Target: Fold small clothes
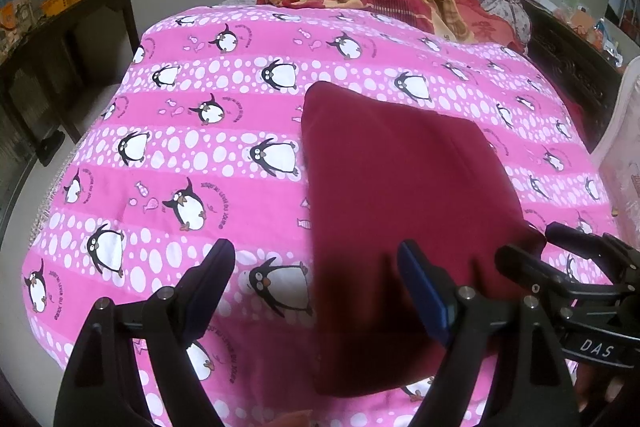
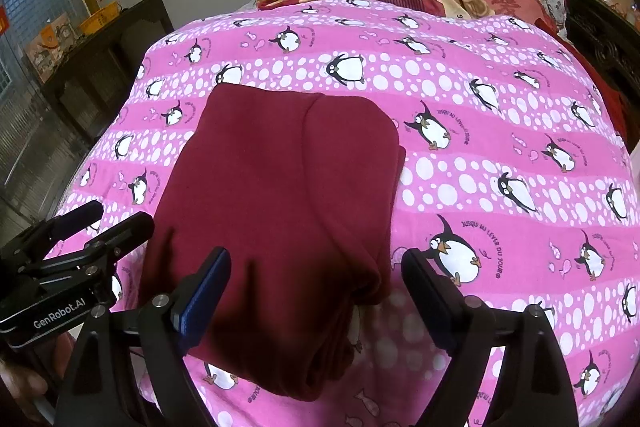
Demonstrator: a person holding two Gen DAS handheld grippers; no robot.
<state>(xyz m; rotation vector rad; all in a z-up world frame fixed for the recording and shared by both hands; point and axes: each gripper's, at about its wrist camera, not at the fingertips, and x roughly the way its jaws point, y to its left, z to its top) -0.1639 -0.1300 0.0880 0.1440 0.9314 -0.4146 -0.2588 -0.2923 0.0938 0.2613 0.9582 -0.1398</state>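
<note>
Pink penguin bedspread bears one folded maroon garment, with both hand-held grippers, left and right, spread apart, empty.

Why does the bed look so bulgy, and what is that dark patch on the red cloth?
Left wrist view: the fisheye lens bows the pink penguin-print bedspread and blackens the corners. Right wrist view: the same bulge; the near end of the folded dark red garment lies in shadow between the open right claw's fingers.

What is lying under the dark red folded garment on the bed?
The dark red garment rests flat on the pink penguin bedcover, which shows all around it. The part of the cover beneath it is hidden, so whether anything else lies there cannot be seen.
</note>
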